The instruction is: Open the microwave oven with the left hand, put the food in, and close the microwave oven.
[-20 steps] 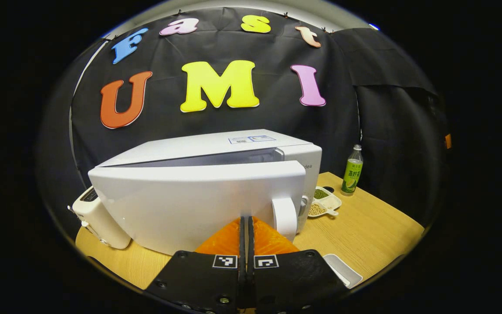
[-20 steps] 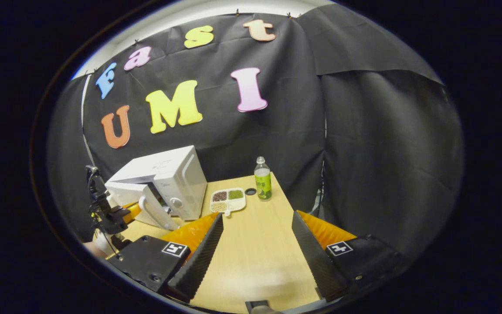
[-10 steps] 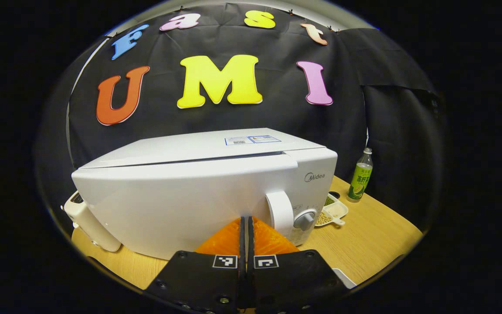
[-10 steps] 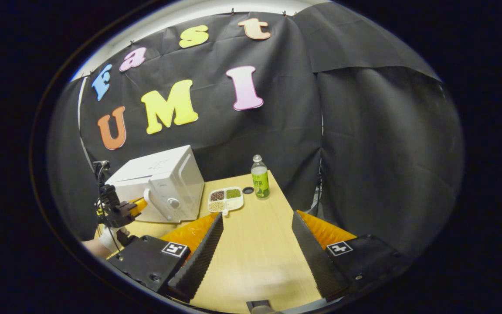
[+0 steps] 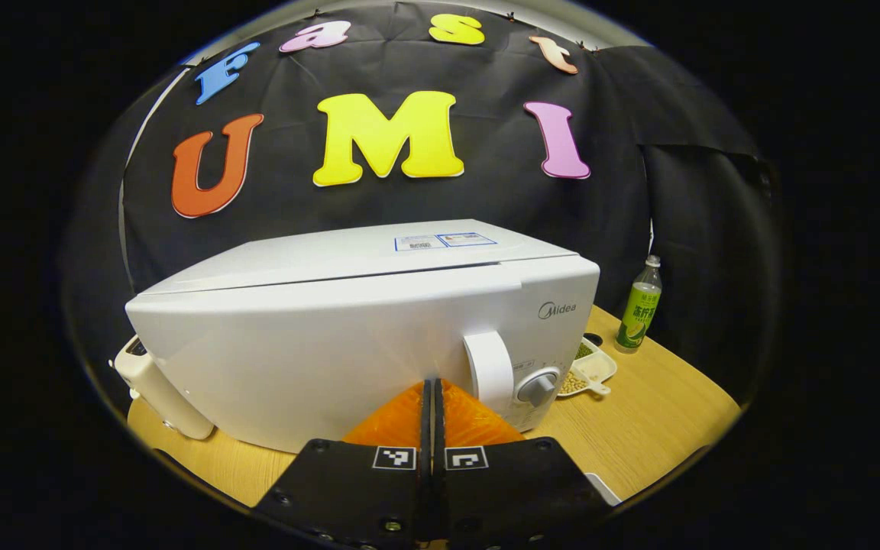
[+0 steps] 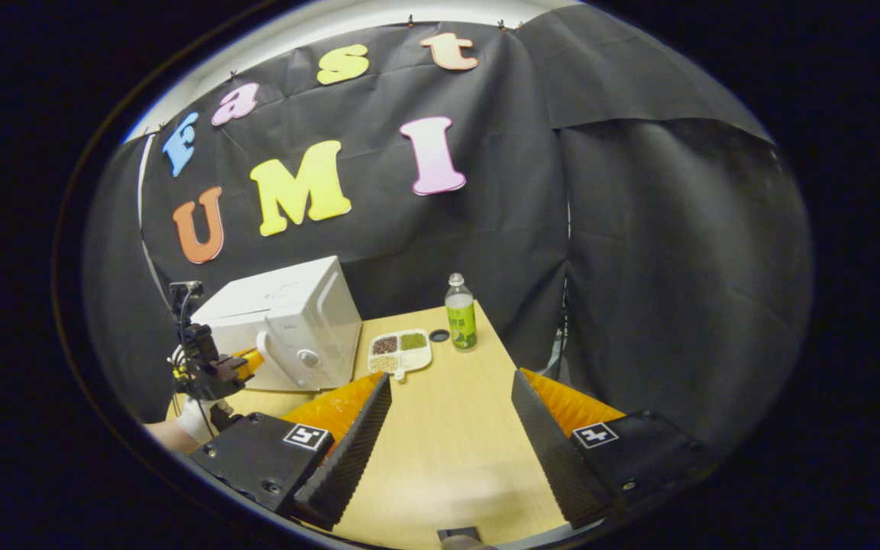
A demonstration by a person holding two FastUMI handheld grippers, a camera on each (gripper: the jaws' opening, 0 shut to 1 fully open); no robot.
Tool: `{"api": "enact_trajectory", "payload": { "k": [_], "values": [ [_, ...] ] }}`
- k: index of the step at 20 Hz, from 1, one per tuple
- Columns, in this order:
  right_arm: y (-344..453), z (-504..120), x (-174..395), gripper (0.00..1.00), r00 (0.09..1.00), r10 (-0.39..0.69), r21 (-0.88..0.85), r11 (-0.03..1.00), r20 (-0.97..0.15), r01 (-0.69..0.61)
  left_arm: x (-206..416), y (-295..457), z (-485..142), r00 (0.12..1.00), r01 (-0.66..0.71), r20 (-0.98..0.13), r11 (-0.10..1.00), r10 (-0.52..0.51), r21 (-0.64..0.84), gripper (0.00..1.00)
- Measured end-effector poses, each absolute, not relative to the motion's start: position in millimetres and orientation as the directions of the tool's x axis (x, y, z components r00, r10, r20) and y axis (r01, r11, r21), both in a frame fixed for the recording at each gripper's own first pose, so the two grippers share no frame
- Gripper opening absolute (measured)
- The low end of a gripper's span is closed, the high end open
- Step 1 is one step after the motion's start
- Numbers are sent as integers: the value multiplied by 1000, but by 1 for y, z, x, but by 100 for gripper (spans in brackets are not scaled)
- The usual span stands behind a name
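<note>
Closing is what has just happened: a second ago the door of the microwave oven (image 5: 363,336) stood ajar, and now it lies flush with the body. The left gripper (image 5: 432,393), its fingers pressed together with nothing between, points at the door just left of the handle (image 5: 490,370). The right gripper (image 6: 448,428) waits well to the right of the oven, fingers spread and empty. The food is not to be seen, so probably it is inside; I judge the task nearly finished
</note>
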State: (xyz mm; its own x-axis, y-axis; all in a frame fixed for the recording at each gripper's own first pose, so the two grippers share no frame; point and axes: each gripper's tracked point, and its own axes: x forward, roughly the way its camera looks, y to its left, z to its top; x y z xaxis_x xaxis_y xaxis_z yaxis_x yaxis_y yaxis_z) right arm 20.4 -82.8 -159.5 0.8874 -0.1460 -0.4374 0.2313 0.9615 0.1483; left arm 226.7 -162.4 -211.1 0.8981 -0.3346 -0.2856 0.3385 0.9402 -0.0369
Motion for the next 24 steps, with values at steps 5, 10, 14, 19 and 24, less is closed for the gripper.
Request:
{"api": "enact_trajectory", "payload": {
  "k": [5,10,14,19,24],
  "values": [
    [-63,-147,28,92,900,-115,126,975,-420,183,233,-164,-212,897,328,-299,943,-326,-45,0],
    [-44,-131,36,100,921,-84,126,982,-380,141,217,-152,-195,909,304,-290,952,-299,-29,0],
    [-22,-119,51,100,939,-34,139,987,-341,86,185,-152,-157,904,361,-231,932,-361,-43,2],
    [6,-97,63,92,961,18,119,993,-276,15,141,-129,-118,921,336,-208,942,-331,-12,95],
    [28,-68,67,92,978,48,74,997,-204,-33,101,-90,-53,948,296,-115,955,-296,-15,96]
  ]
}}
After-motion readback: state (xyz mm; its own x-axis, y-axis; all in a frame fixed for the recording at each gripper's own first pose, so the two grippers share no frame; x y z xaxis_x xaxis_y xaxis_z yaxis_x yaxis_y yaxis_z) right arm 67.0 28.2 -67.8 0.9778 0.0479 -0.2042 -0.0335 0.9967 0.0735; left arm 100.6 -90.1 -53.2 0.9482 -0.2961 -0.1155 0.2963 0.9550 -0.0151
